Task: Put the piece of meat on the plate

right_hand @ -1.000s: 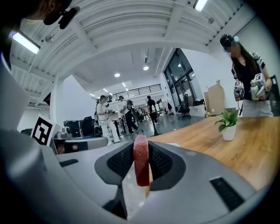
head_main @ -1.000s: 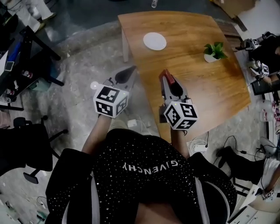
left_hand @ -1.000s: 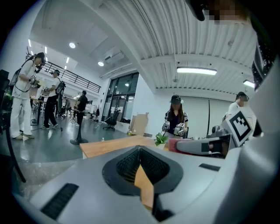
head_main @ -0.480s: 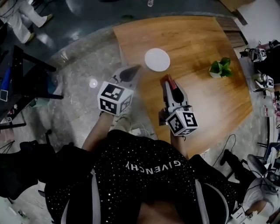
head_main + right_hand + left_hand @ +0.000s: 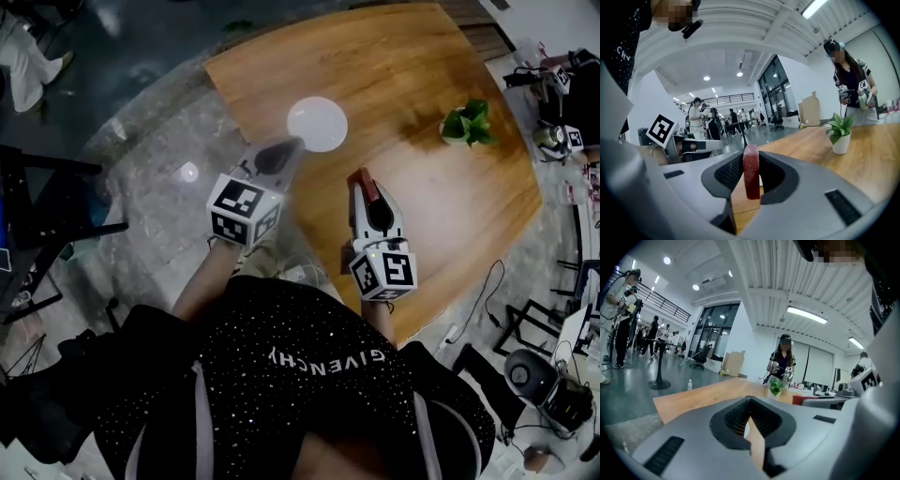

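Note:
A white round plate lies on the wooden table near its left edge. My right gripper is shut on a red slab of meat, held upright over the table, to the right of the plate and nearer me. In the right gripper view the meat stands on edge between the dark pads of the right gripper. The left gripper is shut and holds nothing; its tip hangs just short of the plate's near-left rim. In the left gripper view the left gripper points across the table.
A small potted plant stands on the table's right part, also seen as the plant. A person with grippers stands beyond the table's far side. Desks with gear line the right; dark chairs stand on the floor at left.
Both grippers have moved forward toward the plate. The left tip, earlier over the floor off the table's edge, now hangs beside the plate. The meat stays gripped.

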`<state>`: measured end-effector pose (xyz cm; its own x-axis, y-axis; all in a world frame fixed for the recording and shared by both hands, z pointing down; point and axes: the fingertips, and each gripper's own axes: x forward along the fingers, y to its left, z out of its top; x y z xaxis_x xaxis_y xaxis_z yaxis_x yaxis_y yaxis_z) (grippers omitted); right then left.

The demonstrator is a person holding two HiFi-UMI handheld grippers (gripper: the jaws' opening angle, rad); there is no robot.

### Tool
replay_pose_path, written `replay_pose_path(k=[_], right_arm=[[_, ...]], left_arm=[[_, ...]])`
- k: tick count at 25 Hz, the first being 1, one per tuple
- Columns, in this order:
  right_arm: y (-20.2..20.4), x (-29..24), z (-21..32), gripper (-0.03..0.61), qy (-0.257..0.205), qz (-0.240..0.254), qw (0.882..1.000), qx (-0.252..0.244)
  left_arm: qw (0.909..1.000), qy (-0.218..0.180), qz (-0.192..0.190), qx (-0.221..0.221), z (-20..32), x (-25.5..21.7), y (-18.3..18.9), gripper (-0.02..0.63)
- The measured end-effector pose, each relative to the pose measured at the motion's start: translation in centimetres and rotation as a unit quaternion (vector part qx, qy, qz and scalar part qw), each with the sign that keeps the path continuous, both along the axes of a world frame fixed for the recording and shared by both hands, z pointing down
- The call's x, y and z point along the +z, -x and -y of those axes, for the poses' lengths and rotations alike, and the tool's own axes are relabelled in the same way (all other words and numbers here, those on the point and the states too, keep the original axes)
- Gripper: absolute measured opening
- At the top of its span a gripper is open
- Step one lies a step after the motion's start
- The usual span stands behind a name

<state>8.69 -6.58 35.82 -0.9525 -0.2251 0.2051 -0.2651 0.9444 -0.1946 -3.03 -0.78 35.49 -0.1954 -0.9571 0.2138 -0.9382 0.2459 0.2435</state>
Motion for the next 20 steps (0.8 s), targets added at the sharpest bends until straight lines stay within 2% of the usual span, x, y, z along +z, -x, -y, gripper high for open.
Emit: replay_pose_path(k=[5, 9, 15, 20], right_arm=[[-2.0, 0.1, -2.8, 0.098, 0.014, -0.013, 1.000, -0.008], [-0.7, -0.2, -4.0, 0.098, 0.020, -0.016, 1.000, -0.013], [5.2, -1.1, -2.9, 0.098, 0.015, -0.003, 1.000, -0.009], [9.2, -0.7, -0.3, 0.098, 0.020, -0.012, 1.000, 0.007]], left_arm=[[0.9999, -0.001, -0.004, 0.015, 0.5, 0.9, -2.3, 0.008], [0.9994, -0.006, -0.012, 0.031, 1.4, 1.0, -2.1, 0.008], [0.9989, -0.012, -0.019, 0.042, 2.4, 1.0, 2.5, 0.008], [0.9987, -0.001, -0.025, 0.045, 3.4, 2.1, 6.7, 0.008]])
